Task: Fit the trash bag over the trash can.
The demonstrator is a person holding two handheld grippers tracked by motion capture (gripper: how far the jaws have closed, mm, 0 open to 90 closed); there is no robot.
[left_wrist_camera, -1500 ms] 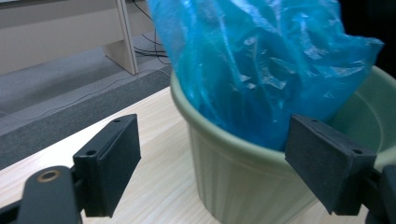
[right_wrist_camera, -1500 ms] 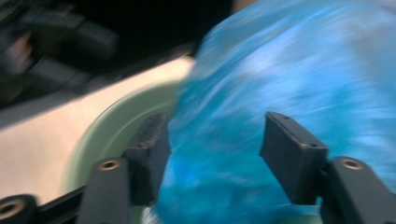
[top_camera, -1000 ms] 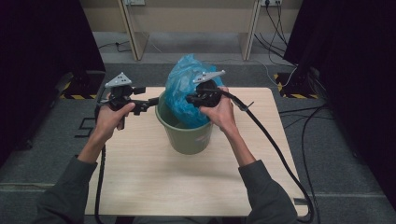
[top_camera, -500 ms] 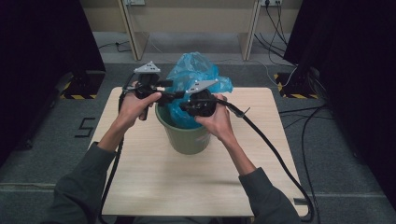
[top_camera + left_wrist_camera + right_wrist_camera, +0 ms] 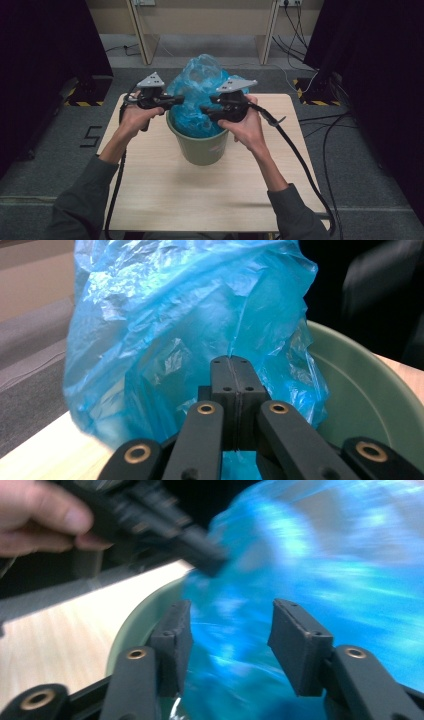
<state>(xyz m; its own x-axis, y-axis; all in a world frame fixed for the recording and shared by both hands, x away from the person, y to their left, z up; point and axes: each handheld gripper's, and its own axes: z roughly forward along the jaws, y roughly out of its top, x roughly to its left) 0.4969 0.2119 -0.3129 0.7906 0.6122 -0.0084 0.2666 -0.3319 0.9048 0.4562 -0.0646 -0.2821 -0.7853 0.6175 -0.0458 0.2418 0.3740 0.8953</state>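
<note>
A green bucket (image 5: pixel 200 145) stands near the middle of the wooden table (image 5: pixel 165 195), and a blue plastic bag (image 5: pixel 200 92) sits inside it, billowing well above the rim. The left gripper (image 5: pixel 177 100) is at the bucket's left edge; its jaws have just been closing and are now clamped together, pinching a fold of the bag's film. The right gripper (image 5: pixel 205 111) is at the bucket's right side, over the rim; its jaws have just been opening and stand parted, with the bag's film between them but not pressed.
</note>
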